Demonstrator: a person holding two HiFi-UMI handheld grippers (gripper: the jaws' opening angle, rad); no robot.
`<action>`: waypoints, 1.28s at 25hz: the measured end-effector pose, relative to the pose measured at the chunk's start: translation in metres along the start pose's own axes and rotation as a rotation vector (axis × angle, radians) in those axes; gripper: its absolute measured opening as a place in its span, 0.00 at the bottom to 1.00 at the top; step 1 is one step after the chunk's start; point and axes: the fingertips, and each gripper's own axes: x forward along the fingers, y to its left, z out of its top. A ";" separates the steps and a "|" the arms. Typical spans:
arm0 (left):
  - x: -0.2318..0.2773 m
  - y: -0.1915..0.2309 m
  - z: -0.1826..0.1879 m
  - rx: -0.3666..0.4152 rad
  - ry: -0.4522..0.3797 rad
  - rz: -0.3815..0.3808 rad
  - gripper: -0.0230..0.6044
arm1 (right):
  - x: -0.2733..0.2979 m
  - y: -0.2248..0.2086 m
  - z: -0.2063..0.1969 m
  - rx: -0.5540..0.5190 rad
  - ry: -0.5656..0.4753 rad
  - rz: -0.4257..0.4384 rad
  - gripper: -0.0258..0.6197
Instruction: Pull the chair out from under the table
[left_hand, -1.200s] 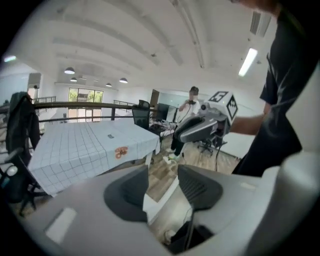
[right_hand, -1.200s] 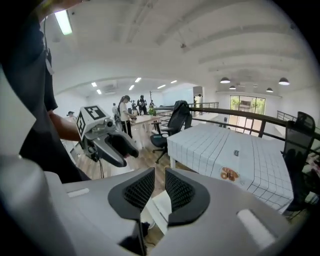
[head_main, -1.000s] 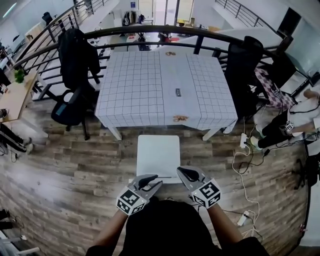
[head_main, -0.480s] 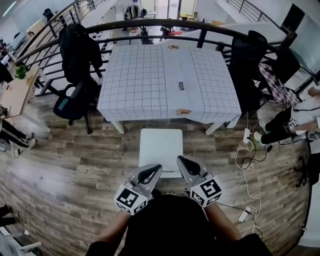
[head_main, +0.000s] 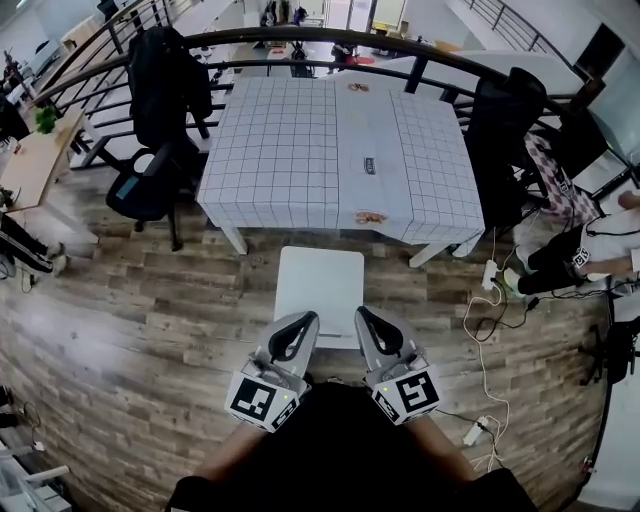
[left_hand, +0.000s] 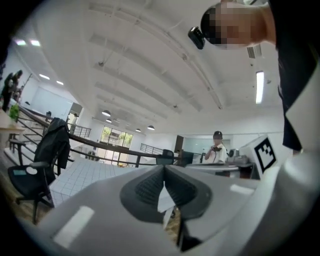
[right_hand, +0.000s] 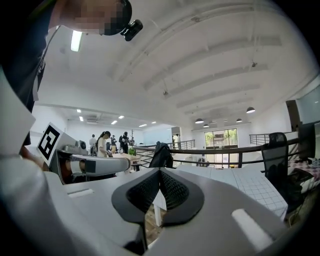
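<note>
With the chair (head_main: 320, 285) standing clear of the table (head_main: 300, 150), the pull appears complete; the left gripper (head_main: 306, 320) and right gripper (head_main: 363, 316) hover closed and empty over its near edge, and need only withdraw.

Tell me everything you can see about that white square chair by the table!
The white square chair has a flat, smooth seat with rounded corners, plastic-looking. No backrest shows, and its legs are hidden beneath it. It stands level on the wooden plank floor, just clear of the table with the checked cloth, not under it. Nothing lies on it.
</note>
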 end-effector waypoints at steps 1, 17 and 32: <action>0.000 -0.005 0.006 0.029 -0.013 0.008 0.05 | -0.005 0.002 0.005 0.003 -0.017 0.000 0.04; -0.010 -0.007 0.025 0.349 -0.044 0.053 0.05 | 0.002 0.023 0.023 -0.178 -0.109 -0.027 0.04; -0.024 -0.012 -0.007 0.333 -0.051 0.057 0.05 | -0.014 0.033 0.009 -0.106 -0.176 -0.085 0.04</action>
